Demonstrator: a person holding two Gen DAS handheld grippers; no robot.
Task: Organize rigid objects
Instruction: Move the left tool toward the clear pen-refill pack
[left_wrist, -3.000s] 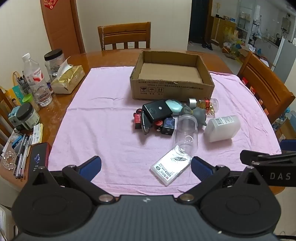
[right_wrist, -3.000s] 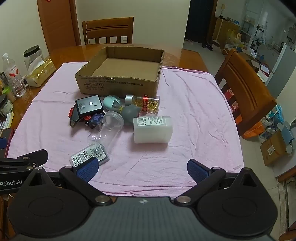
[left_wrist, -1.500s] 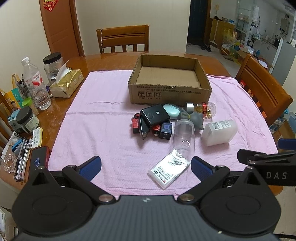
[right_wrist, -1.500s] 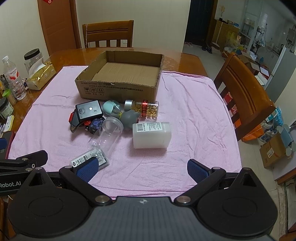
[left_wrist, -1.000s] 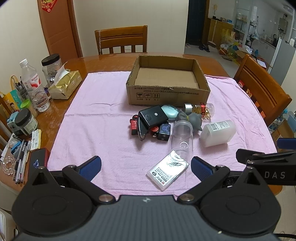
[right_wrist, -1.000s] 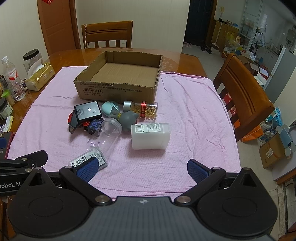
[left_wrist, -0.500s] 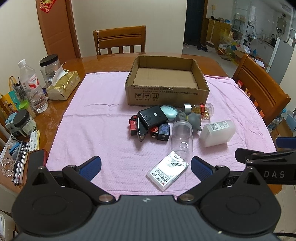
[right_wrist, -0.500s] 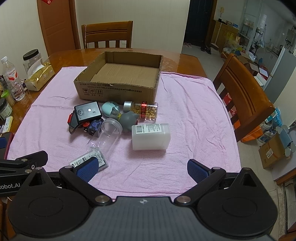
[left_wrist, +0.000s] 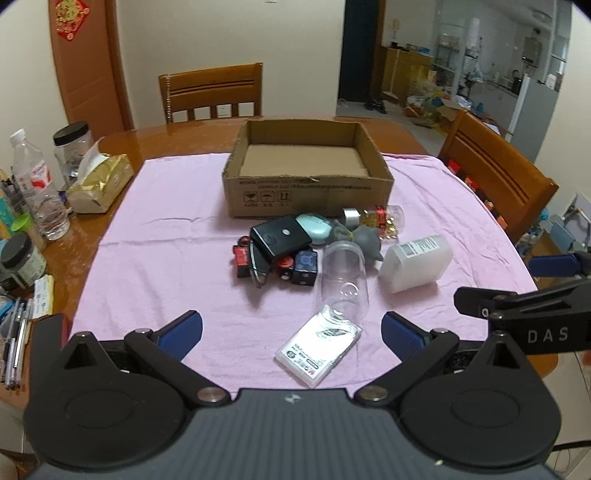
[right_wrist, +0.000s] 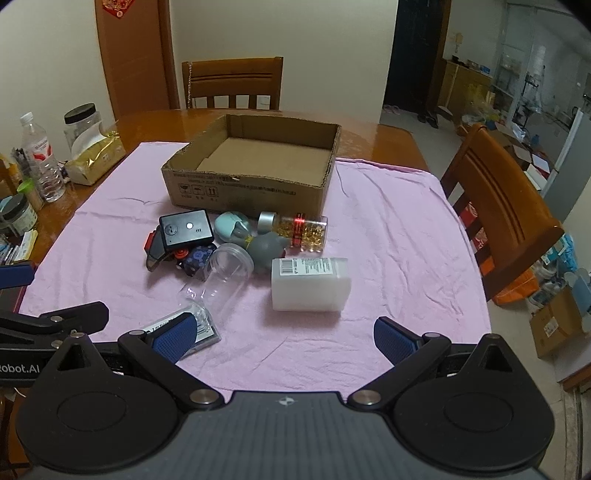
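Both grippers hang back at the near edge of the table, nothing picked yet. Left gripper (left_wrist: 291, 326) has its fingers spread wide and holds nothing; right gripper (right_wrist: 286, 334) the same.

Nearest, close to the near edge of the pink cloth (left_wrist: 166, 236), lies a flat card case (left_wrist: 317, 345), its far end touching a clear plastic jar (left_wrist: 343, 277) lying on its side. Just right of the jar is a white plastic bottle (right_wrist: 309, 283), also lying down, with free cloth around it.

Beyond those, mid-cloth, is a tight pile: black box (left_wrist: 280, 235) resting on red and dark small pieces, a teal case (left_wrist: 314, 226), a grey rubber toy (left_wrist: 364, 240) and a capsule bottle (right_wrist: 299, 229) against the carton wall. The cardboard box (left_wrist: 306, 192) sits toward the far edge, holding nothing.

Judgement: start on loose outliers first. The right gripper probably suits the white bottle; close across its short width, near its middle. The clear jar looks likely to roll or slip, so grip near its rim. The card case lies flat, hard to pinch; leave it till later or lift it by an edge.
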